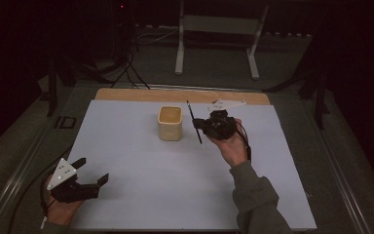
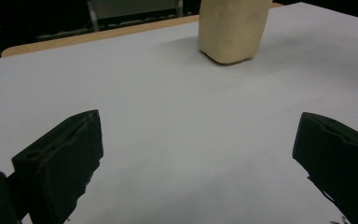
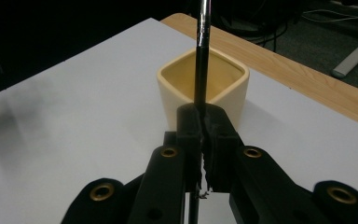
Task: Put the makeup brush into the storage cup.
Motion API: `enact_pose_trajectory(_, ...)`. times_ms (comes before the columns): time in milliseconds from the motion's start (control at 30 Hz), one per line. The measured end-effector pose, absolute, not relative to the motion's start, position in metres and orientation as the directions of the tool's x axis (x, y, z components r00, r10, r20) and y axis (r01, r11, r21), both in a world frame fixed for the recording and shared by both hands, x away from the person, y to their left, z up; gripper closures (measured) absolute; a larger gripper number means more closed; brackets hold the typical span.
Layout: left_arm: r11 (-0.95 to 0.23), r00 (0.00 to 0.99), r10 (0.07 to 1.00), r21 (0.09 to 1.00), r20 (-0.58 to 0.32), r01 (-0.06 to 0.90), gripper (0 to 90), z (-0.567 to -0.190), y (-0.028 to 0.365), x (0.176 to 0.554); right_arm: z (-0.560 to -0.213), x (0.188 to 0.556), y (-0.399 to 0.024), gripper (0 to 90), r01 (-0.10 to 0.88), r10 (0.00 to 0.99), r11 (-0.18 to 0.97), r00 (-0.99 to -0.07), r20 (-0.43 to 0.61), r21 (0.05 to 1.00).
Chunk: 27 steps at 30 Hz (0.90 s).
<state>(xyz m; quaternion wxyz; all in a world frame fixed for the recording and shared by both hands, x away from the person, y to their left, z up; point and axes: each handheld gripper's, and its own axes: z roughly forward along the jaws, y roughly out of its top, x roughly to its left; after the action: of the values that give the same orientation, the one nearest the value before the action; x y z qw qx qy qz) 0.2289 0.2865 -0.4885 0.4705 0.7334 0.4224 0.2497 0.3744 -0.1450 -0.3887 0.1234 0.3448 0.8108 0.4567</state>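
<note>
- At about 7 o'clock on the table in the high view, nearest the person, the left gripper [image 1: 90, 170] rests low over the white sheet [image 1: 141, 195], held in the person's left hand [image 1: 61, 210].
- Its jaws are spread wide with nothing between them; in the left gripper view they stand far apart at the lower corners, with bare sheet [image 2: 177, 140] between.
- A black cable [image 1: 22, 200] trails from that gripper off the sheet's left edge.
- Farther in, at about 2 o'clock from the sheet's middle, the right hand [image 1: 231, 146] holds the right gripper [image 1: 198, 124], a grey-green sleeve [image 1: 255, 200] running back toward 5 o'clock.
- The right gripper is clenched on a thin dark pen [image 1: 194, 122], which stands tilted, its upper end leaning toward 11 o'clock.
- In the right gripper view the jaws meet tightly around the pen [image 3: 201, 56], whose shaft rises straight up toward 12 o'clock in front of the cup.
- Just beside the pen, at its 9 o'clock in the high view, a cream square cup [image 1: 170, 123] stands upright on the sheet, apart from the gripper; no contents are visible inside [image 3: 204, 81].
- From the left gripper the cup [image 2: 233, 30] lies well away, at about 12 o'clock.
- Beyond the sheet, at 12 o'clock, a strip of the wooden tabletop [image 1: 175, 94] shows, and past it a pale metal stand [image 1: 219, 29] on the dark floor.
</note>
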Motion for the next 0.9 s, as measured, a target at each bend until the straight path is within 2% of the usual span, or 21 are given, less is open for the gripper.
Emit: enact_pose_trajectory(900,-0.202,0.520,0.854,0.901,-0.030,0.384,2.6,-0.488,0.287,0.229,-0.386,0.389,-0.133,85.8,0.408,0.686,0.271,-0.717,0.122,0.872)
